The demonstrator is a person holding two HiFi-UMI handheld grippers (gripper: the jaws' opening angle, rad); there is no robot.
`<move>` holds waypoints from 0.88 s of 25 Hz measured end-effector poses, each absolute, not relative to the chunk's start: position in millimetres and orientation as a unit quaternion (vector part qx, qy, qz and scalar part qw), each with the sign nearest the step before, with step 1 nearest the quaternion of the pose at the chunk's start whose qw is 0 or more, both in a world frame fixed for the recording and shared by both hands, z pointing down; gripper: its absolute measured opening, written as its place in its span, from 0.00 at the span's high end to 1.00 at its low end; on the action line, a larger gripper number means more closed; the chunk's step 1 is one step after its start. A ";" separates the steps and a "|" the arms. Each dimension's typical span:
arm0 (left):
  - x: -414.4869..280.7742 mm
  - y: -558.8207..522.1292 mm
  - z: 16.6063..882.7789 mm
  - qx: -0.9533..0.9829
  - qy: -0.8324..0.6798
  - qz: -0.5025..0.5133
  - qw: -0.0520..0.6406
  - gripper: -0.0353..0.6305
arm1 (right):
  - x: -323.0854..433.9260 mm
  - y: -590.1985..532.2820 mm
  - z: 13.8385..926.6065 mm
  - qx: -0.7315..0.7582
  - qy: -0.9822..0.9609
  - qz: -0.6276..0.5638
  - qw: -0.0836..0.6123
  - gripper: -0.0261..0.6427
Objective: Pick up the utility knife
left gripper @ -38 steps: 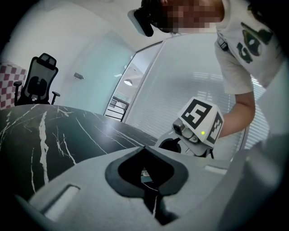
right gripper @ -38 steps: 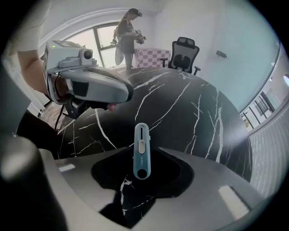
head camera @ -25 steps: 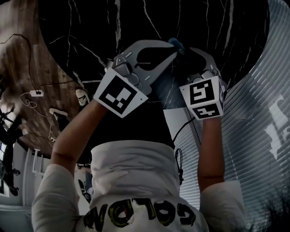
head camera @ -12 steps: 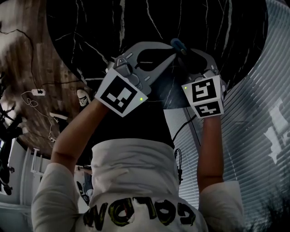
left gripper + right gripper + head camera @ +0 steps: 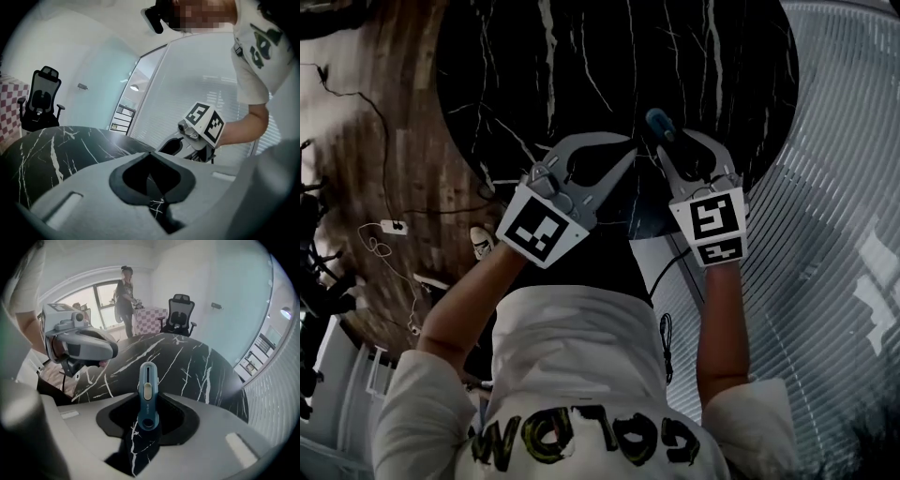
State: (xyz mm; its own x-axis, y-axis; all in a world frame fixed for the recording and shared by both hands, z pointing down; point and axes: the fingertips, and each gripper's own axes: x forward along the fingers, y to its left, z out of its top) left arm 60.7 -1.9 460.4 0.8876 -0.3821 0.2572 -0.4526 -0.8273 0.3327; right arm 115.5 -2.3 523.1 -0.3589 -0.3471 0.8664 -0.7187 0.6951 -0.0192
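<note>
Surface: a round black marble table point(image 5: 581, 56) with white veins fills the upper centre of the head view. Wooden floor point(image 5: 384, 112) with a trailing cable point(image 5: 380, 230) lies at left, and a pale ribbed surface point(image 5: 834, 187) at right. An office chair point(image 5: 180, 315) and a standing person point(image 5: 125, 296) are beyond the table's far edge.

The operator's white shirt point(image 5: 581, 347) occupies the lower centre. The left gripper point(image 5: 630, 153), at centre left, is clenched with nothing between its jaws, and its tips are just beside the right gripper point(image 5: 664, 150).

The right gripper's jaws have just been closing and now grasp the blue utility knife point(image 5: 147, 397) by its lower end. The knife stands upright, clear of the table. Nothing obstructs it.
</note>
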 end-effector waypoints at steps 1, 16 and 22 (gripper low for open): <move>61.2 -1.8 450.2 0.953 -0.220 0.085 0.189 0.94 | 114.7 -4.4 511.4 0.343 -0.805 0.205 0.439 0.77; 56.2 18.1 304.4 0.947 -0.268 0.012 0.179 0.94 | 116.6 17.9 331.5 0.455 -0.847 0.175 0.210 0.77; 46.1 25.2 257.8 0.946 -0.279 0.017 0.164 0.94 | 101.4 28.1 256.2 0.477 -0.862 0.123 0.118 0.77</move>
